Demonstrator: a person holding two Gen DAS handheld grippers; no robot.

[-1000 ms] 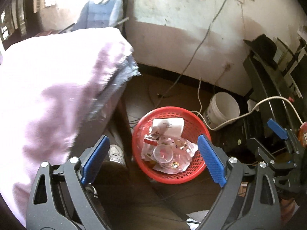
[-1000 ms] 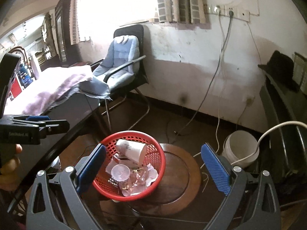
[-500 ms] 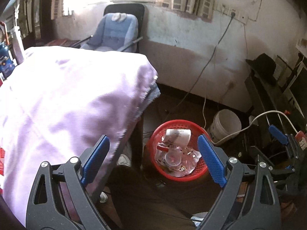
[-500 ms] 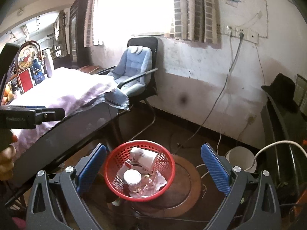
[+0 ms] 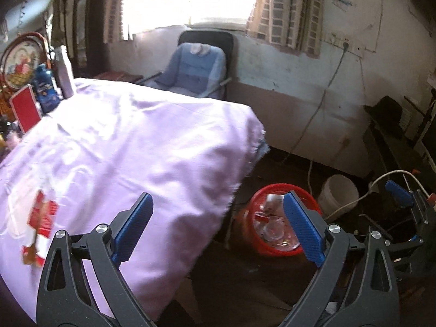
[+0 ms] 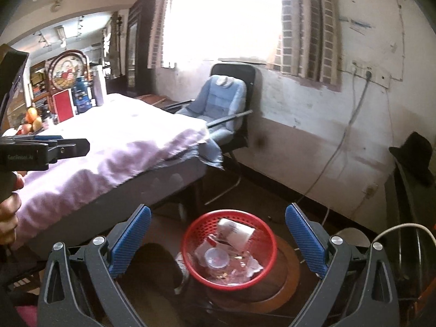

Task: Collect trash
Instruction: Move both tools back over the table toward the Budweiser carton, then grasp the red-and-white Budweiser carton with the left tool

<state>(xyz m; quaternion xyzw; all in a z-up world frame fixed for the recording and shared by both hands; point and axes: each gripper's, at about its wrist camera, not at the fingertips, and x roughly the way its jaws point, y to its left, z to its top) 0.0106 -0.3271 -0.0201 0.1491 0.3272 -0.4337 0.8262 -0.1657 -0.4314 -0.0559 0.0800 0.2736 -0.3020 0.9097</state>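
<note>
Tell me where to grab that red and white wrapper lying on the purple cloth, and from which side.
Judging by the left wrist view, the red and white wrapper lies flat and crumpled on the purple cloth, left of the open left gripper. Come down from above and pinch across a raised crease near its middle. Motion blur hides its exact folds, so a flat edge may slip.

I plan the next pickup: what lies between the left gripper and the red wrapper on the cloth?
Only bare lilac cloth, in the left wrist view. The open left gripper points past the wrapper, which lies left of its left finger.
</note>
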